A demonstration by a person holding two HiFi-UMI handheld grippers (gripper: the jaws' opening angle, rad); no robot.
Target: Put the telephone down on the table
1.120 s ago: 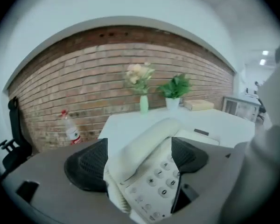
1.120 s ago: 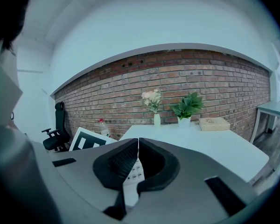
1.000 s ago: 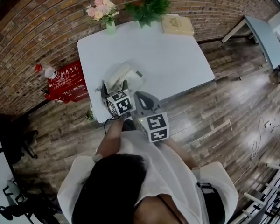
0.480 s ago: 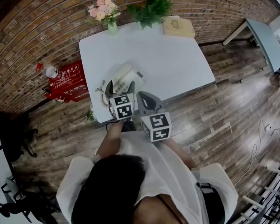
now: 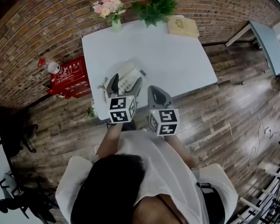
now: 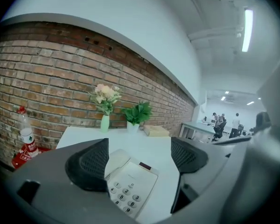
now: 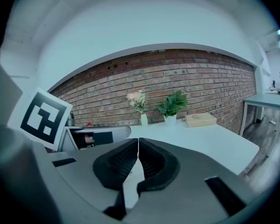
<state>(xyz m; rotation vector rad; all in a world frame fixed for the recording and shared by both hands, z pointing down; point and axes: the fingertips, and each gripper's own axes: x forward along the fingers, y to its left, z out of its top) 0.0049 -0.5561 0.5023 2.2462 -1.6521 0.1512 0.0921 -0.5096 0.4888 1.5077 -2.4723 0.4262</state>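
**Telephone: on the surface, dead ahead of my left tongs**

Head view. The telephone [image 5: 129, 76] rests on the white surface [image 5: 177, 55], near its front-left edge. Its long axis slants away from me, up and to the right. My left tongs [image 5: 125, 84] are the nearer pair, with jaws either side of its near end and the forearm reaching straight forward. My right tongs [image 5: 155, 91] hang just beside, at the surface's edge.

Left gripper view. Jaws are spread wide and hold nothing. The telephone [image 6: 130, 188] lies between and below them, keypad end toward me, handset along its left. Whether the left pad touches it, I cannot tell.

Right gripper view. Jaws are pressed together and empty. No telephone shows.

Judgement: the set-down looks complete, and the exit is straight back.
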